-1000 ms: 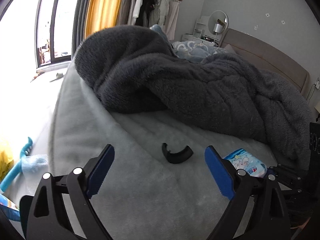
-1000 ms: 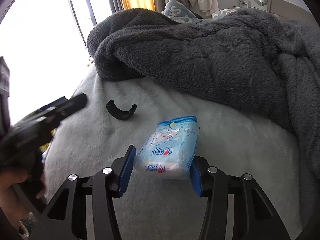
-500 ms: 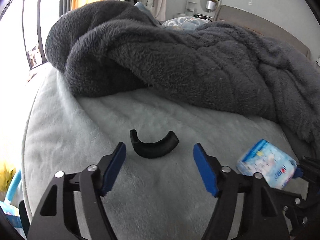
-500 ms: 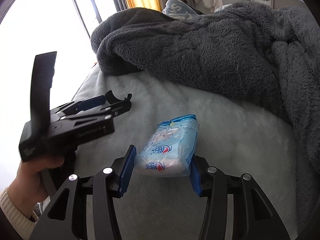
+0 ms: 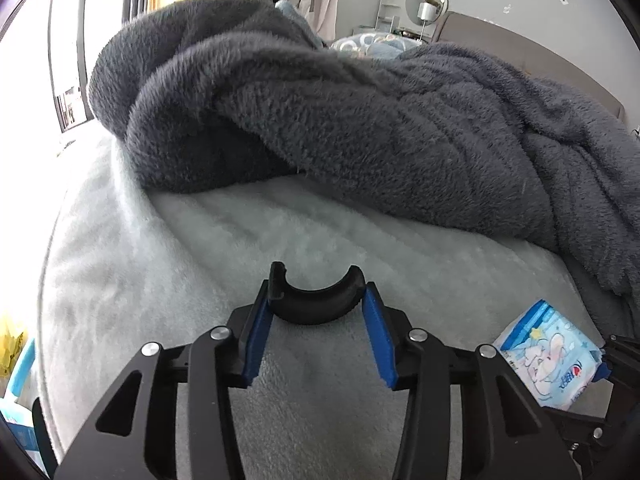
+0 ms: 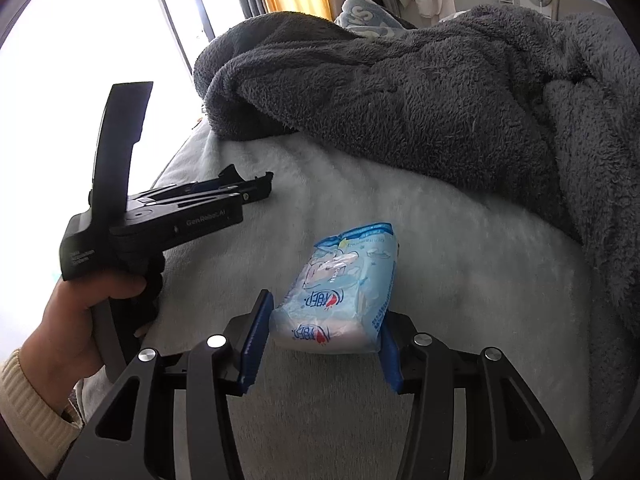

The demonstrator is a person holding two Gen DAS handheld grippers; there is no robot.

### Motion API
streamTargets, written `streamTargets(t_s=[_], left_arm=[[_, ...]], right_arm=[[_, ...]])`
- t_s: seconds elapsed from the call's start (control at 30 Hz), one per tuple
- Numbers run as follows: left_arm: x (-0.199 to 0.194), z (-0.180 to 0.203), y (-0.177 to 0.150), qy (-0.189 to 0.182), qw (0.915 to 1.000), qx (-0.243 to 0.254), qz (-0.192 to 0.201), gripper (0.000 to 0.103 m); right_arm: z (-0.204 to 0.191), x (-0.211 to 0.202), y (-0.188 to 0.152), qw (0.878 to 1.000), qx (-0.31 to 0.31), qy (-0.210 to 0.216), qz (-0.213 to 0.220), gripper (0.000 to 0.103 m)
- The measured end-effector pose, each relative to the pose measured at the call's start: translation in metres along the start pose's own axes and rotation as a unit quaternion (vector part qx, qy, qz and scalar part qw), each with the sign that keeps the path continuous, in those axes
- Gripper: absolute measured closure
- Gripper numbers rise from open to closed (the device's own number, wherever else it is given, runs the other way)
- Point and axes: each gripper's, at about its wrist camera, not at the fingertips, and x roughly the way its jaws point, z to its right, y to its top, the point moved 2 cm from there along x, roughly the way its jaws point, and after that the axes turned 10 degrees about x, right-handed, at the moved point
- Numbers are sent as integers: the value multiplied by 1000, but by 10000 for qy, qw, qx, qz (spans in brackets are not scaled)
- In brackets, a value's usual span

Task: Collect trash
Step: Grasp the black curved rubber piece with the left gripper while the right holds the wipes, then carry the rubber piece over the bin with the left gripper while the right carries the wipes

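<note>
Resting on the pale bed cover (image 5: pixel 120 288), the curved black plastic piece (image 5: pixel 316 308) sits between the left tongs (image 5: pixel 318 312), whose jaws have just been closing and now touch both its ends. The right tongs (image 6: pixel 322 336) clamp the near end of a blue tissue pack (image 6: pixel 340 284). A grey blanket (image 5: pixel 360 128) lies heaped beyond both.

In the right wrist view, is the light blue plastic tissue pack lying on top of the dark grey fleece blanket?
No. The light blue plastic tissue pack lies on the pale bed cover, clear of the dark grey fleece blanket.
</note>
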Motion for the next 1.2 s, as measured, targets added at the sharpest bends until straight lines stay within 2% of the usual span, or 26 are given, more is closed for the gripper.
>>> streamTargets(t_s=[0.3,0.5,0.67,0.77,0.97,1.2], left_arm=[[-47,-2,-10,-81,9993,-126,344,55],[-78,-4,-34,-92,9996,-124,256,55],[-101,-5,-63,-146,9995,-247,103,55],[-117,-7,-72,-93,9997,-190,133,55],[-144,-29,-87,52,9995,-244,215,55],[-158,-69,-103,304,9986,-411,95,55]], right_arm=[[-4,-10,-3,9998,158,19,127,56],[-1,-17,-9,9988,435,41,225,57],[0,-16,-15,9966,769,16,311,61],[-7,-24,-16,9964,729,-32,423,67],[-16,-36,-20,9961,712,-159,506,69],[-45,-44,-19,9955,730,85,602,68]])
